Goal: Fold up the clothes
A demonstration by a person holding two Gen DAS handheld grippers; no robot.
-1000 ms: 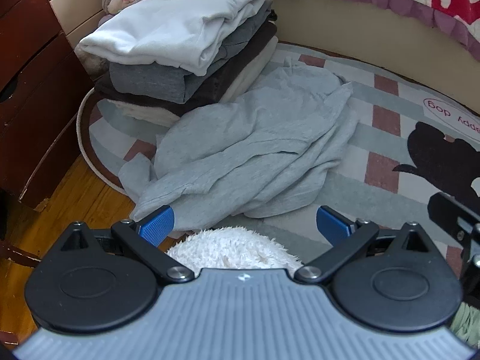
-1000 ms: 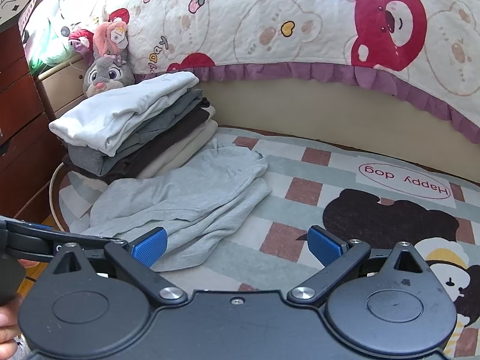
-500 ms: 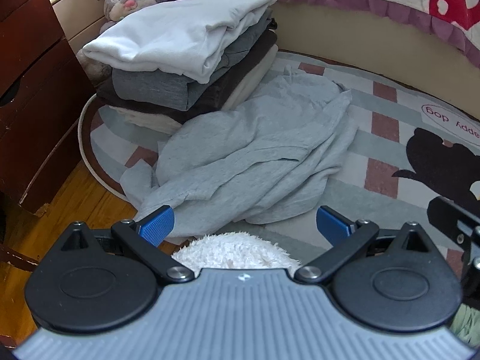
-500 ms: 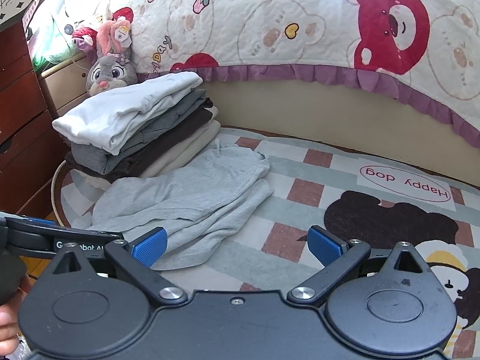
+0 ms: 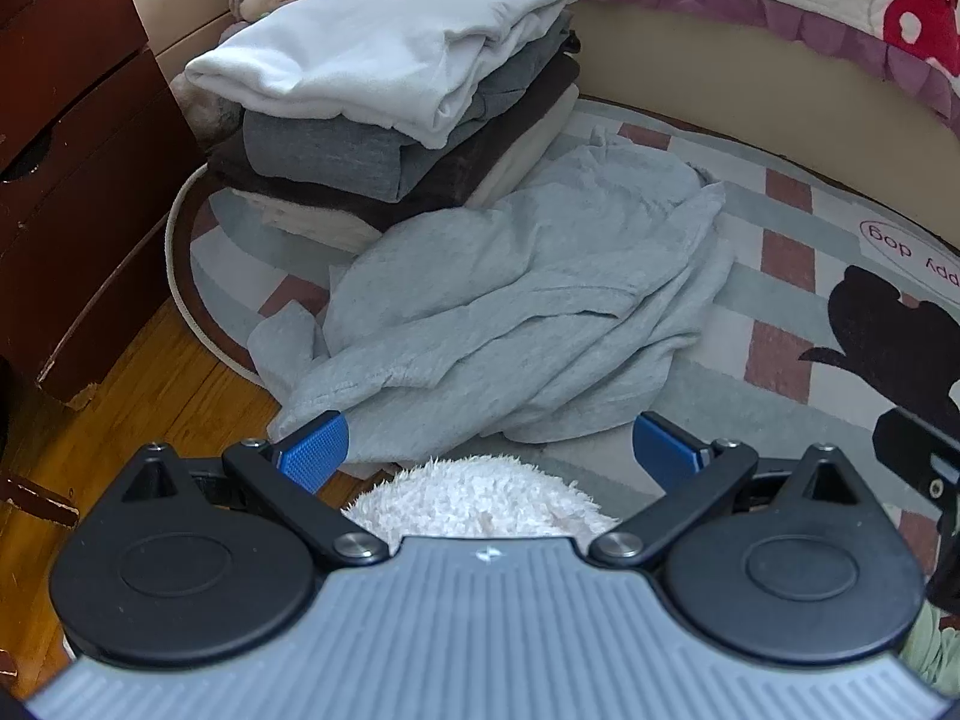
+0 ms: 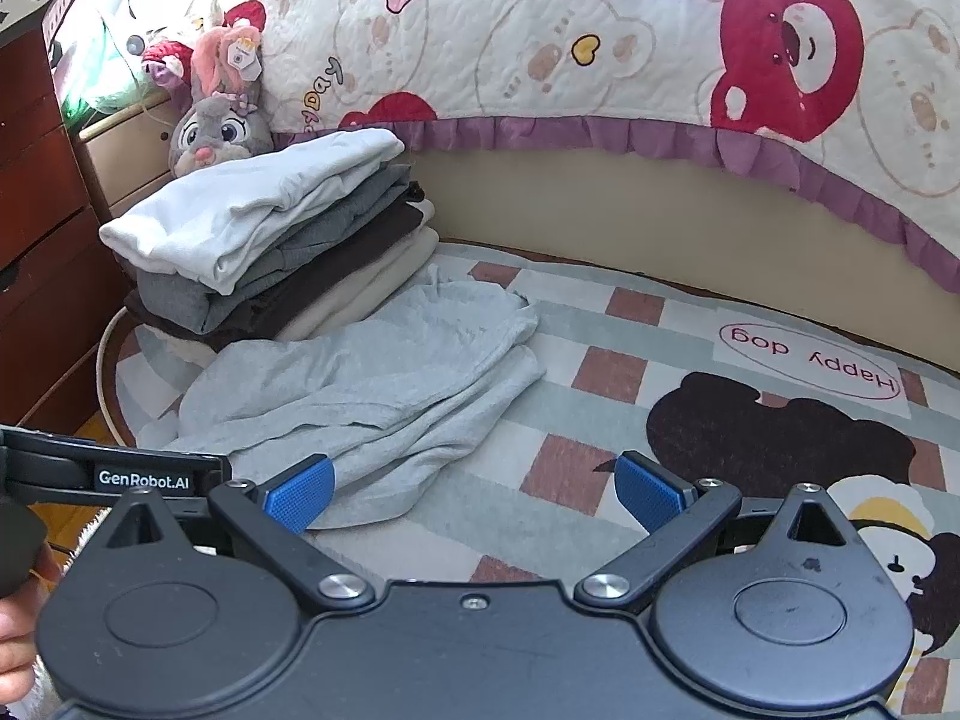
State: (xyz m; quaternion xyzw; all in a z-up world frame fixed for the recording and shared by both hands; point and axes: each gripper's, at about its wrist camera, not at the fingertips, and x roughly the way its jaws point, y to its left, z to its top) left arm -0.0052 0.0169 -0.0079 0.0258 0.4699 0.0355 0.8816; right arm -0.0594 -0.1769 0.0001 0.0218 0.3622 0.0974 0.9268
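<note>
A crumpled light grey garment (image 5: 510,312) (image 6: 372,384) lies on the checked rug, in front of a stack of folded clothes (image 5: 390,102) (image 6: 270,228) topped by a white one. My left gripper (image 5: 489,450) hovers open just short of the garment's near edge, its blue pads wide apart and nothing between them. My right gripper (image 6: 474,489) is open too, above the garment's right-hand edge and the rug, holding nothing. The left gripper's body (image 6: 108,474) shows at the left of the right wrist view.
A round rug (image 6: 750,408) with a dog picture covers the floor beside a bed with a bear quilt (image 6: 600,42). A dark wooden dresser (image 5: 66,150) stands at left, a plush rabbit (image 6: 210,132) behind the stack. A fluffy white thing (image 5: 480,498) sits under the left gripper.
Both grippers have edged slightly forward and up toward the grey garment and the stack. Neither has opened or shut, and the clothes have not moved.
</note>
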